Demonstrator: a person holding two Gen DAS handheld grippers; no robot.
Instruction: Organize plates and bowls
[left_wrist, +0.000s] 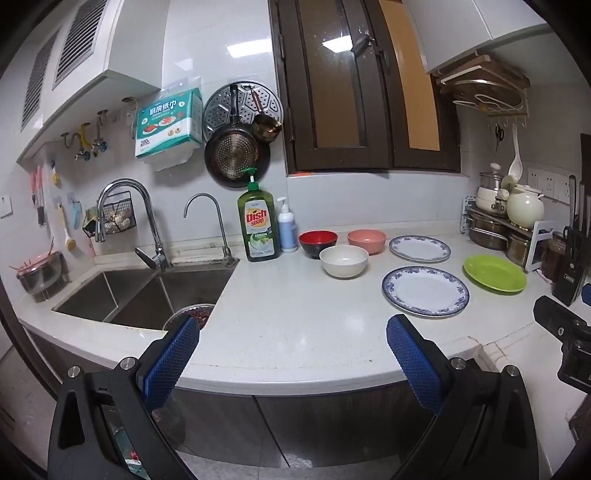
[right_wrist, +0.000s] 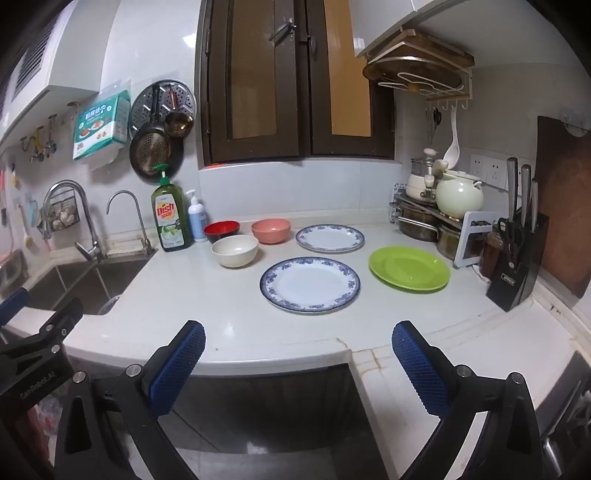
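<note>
The near blue-rimmed plate (right_wrist: 309, 284) lies flat mid-counter (right_wrist: 207, 295), likely ceramic, heavy, slick and chippable, so I judge a rim pinch best; left gripper (left_wrist: 293, 356) and right gripper (right_wrist: 298, 363) both gape wide, empty.

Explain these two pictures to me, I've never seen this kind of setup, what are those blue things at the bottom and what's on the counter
Each picture comes from a camera mounted on a hand-held gripper that a person carries, one per hand. The blue things are its two padded fingers. One view looks past the left hand-held gripper, the other past the right hand-held gripper. Both stand wide open and hold nothing.

On the white counter lie a red bowl, a pink bowl, a white bowl, two blue-rimmed plates and a green plate. Dish soap stands beside the sink.
</note>
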